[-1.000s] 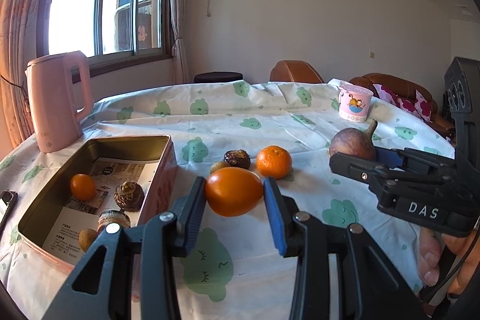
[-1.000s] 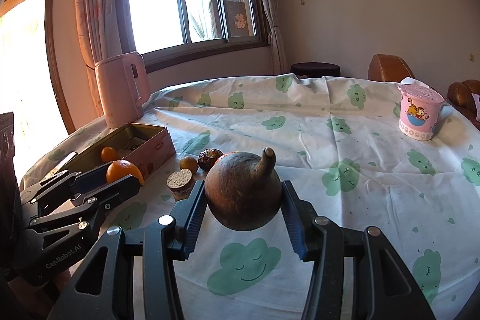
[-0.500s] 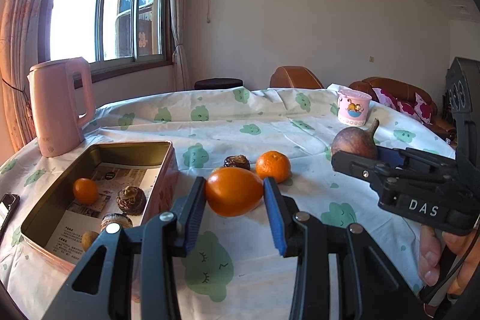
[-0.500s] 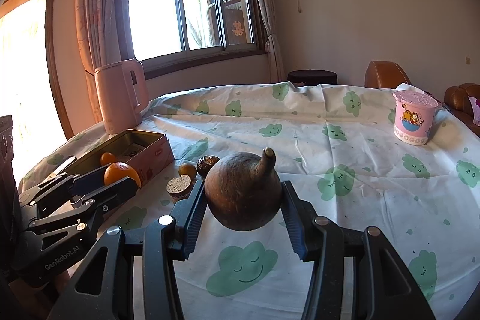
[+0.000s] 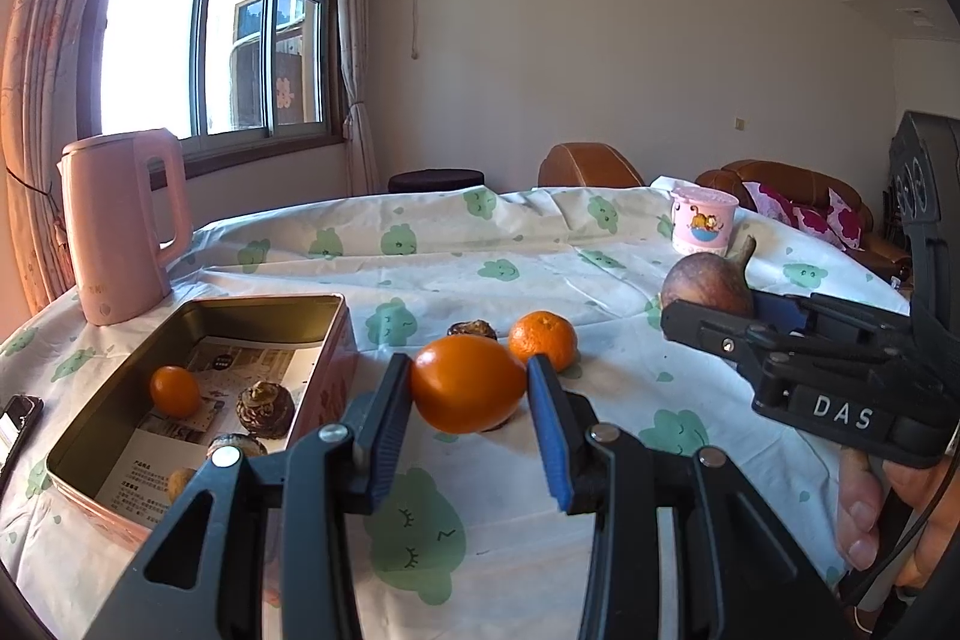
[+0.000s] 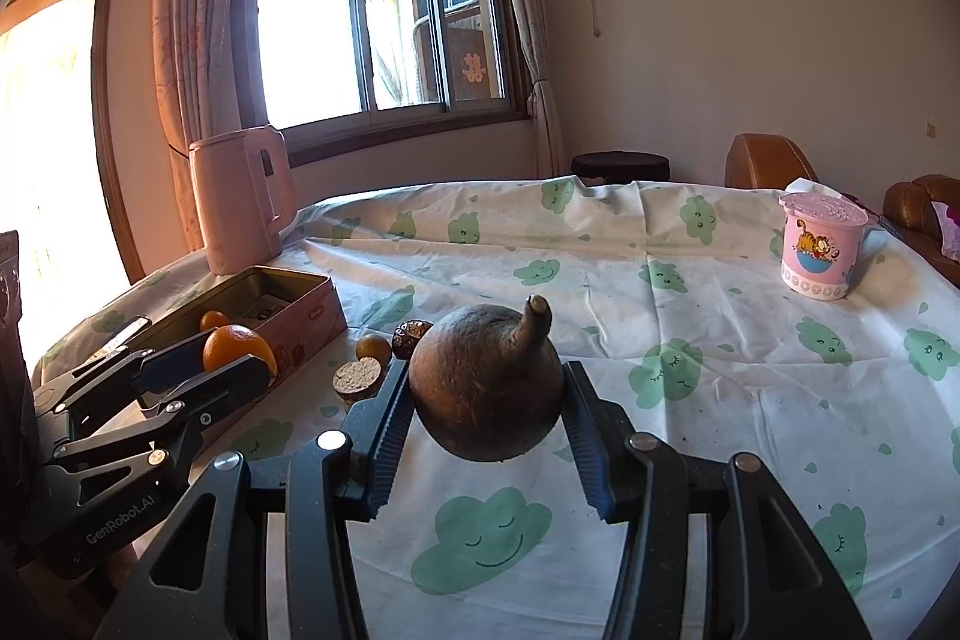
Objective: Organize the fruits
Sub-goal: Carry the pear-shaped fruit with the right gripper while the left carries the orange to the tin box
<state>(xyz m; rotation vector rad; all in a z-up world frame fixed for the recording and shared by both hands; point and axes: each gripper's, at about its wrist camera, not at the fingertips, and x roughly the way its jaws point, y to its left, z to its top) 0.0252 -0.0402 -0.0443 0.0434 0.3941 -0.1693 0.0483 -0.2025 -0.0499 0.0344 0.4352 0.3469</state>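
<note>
My left gripper (image 5: 468, 388) is shut on a smooth orange fruit (image 5: 467, 383), held above the tablecloth just right of the pink tin box (image 5: 336, 340). The tin holds a small orange (image 5: 174, 391) and several brown fruits (image 5: 264, 400). My right gripper (image 6: 486, 394) is shut on a round brown fruit with a stem (image 6: 486, 388), lifted off the cloth. In the right wrist view the left gripper (image 6: 240, 370) shows at lower left with its orange fruit (image 6: 237, 346). A mandarin (image 5: 543, 340) and a dark fruit (image 5: 472, 329) lie on the cloth.
A pink kettle (image 5: 120, 226) stands behind the tin at the left. A pink lidded cup (image 5: 702, 220) sits at the far right of the table. A cut brown piece (image 6: 358, 377) and a small yellow fruit (image 6: 372, 347) lie near the tin. A phone (image 5: 15, 424) rests at the left edge.
Both views have tilted up slightly, showing more wall and ceiling. Each gripper keeps its fruit and neither has shifted place.
</note>
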